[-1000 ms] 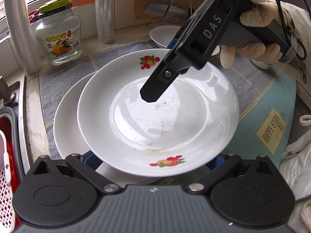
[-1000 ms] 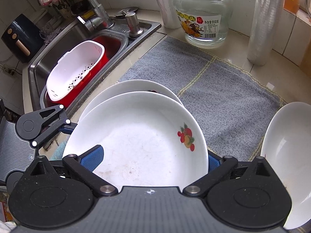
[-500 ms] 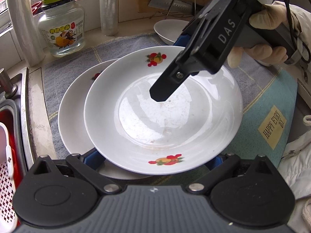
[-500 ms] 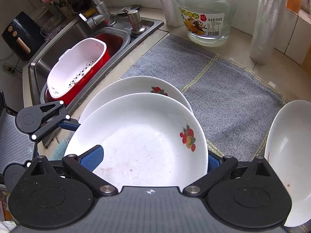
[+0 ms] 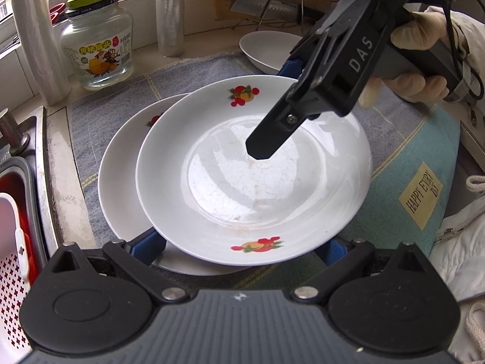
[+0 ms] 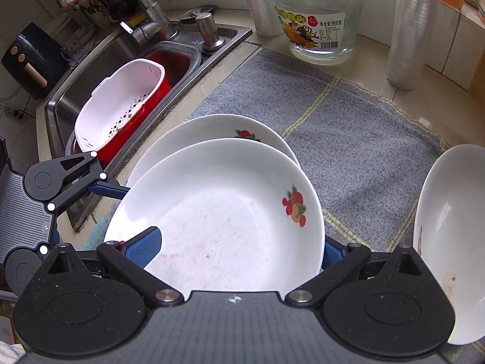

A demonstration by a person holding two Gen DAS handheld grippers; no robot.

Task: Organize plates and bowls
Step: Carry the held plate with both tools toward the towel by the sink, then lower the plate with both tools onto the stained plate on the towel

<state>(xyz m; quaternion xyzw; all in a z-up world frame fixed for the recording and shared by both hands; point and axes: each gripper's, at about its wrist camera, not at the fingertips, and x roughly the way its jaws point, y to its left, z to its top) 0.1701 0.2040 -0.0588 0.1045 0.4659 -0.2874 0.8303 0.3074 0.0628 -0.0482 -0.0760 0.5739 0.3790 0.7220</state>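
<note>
**Top plate offset on lower plate, both grippers at its rim**

Since a second ago: the top white fruit-print ceramic plate [image 5: 254, 170] sits further right of the lower white fruit-print plate [image 5: 121, 182], more of the lower one's rim exposed; view pulled back slightly.

Counts: two fruit-print plates stacked, one plain white bowl [image 6: 451, 236] apart on the right, one glass jar with yellow label [image 5: 97, 45], two clear film rolls [image 6: 412, 27].

Left gripper [image 5: 242, 244]: blue pads wide apart, plate's near edge between them, contact unclear. Right gripper [image 6: 239, 245]: also spread wide, straddling the top plate's rim; grip can't be confirmed. All on the grey-blue cloth mat [image 6: 348, 127], beside the steel sink [image 6: 100, 60].
</note>
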